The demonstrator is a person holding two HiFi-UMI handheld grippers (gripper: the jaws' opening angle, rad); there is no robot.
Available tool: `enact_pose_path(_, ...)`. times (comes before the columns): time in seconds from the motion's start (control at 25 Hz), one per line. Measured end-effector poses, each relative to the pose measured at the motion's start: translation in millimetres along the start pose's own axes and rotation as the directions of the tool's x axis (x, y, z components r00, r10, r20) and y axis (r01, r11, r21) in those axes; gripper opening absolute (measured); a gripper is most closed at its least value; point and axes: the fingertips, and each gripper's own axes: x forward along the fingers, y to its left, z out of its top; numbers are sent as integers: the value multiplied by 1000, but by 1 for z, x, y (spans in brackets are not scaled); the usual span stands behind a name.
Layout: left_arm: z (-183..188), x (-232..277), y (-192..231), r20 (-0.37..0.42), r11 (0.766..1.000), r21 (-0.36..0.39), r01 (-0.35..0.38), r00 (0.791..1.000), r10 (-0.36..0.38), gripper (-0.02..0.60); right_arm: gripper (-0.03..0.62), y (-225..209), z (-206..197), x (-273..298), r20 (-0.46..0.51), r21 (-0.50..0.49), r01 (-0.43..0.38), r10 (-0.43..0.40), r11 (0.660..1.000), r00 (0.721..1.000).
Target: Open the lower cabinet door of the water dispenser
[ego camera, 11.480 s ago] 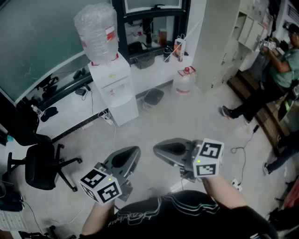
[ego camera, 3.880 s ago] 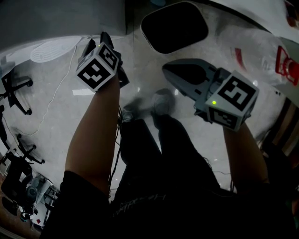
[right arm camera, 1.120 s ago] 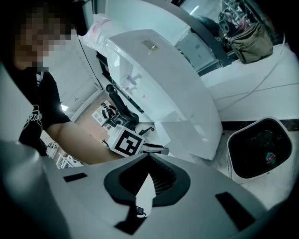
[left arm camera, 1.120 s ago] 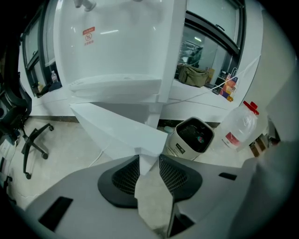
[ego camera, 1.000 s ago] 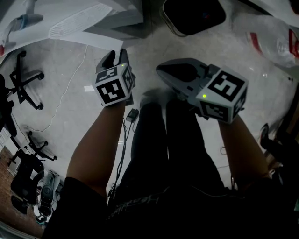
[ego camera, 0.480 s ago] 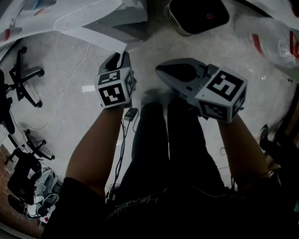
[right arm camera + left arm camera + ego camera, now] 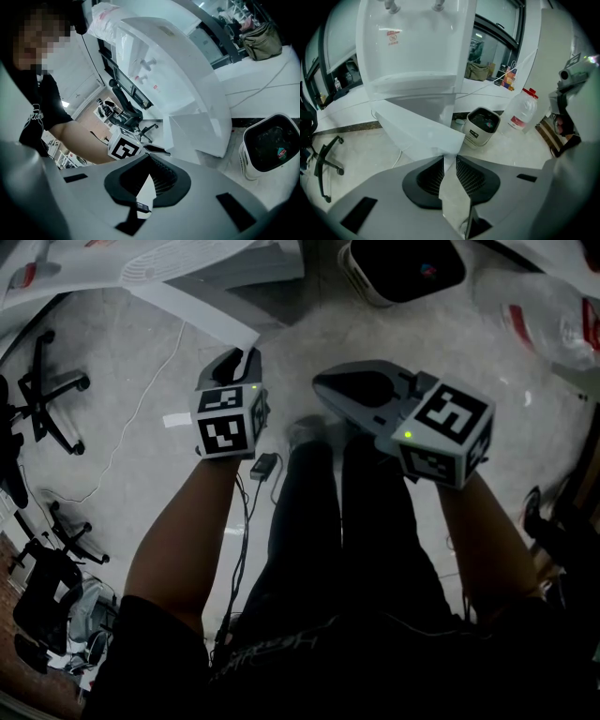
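Note:
The white water dispenser (image 7: 412,47) stands right in front of me, its taps at the top of the left gripper view. Its lower cabinet door (image 7: 417,131) is swung out toward me, a white panel also seen from above (image 7: 202,310) and from the side (image 7: 197,126). My left gripper (image 7: 450,161) is shut on the door's free edge, which runs down between its dark pads (image 7: 473,176). From the head view, that gripper (image 7: 234,357) points steeply down at the door's corner. My right gripper (image 7: 323,382) hovers beside it over my legs, shut and holding nothing (image 7: 150,176).
A white waste bin (image 7: 480,126) with a dark inside stands on the floor just right of the dispenser (image 7: 403,263). A spare water bottle (image 7: 520,112) lies farther right. An office chair (image 7: 47,381) is at the left, and a cable with a power adapter (image 7: 262,466) runs by my feet.
The door's edge has swung farther out toward me with my left gripper on it, and that gripper has rolled a little. The right gripper has drifted slightly alongside.

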Motion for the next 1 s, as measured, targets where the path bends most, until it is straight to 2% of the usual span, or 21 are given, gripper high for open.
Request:
enact_pose_path(0.28,-18,-13,16,-14,996,80,39,999,-38,80,12,22,1,19,3,11,22,-22,1000,1000)
enact_pose_path(0.6,-34,-21,25,-34,978,198,73,997,-67,80,12,36,-4,30,2,0,21,-21,1000,1000)
enact_pose_path(1.0,-53,-35,46,-53,958,271,89,996,-78,80,12,49,-10,44,-33,4,23,-23,1000,999)
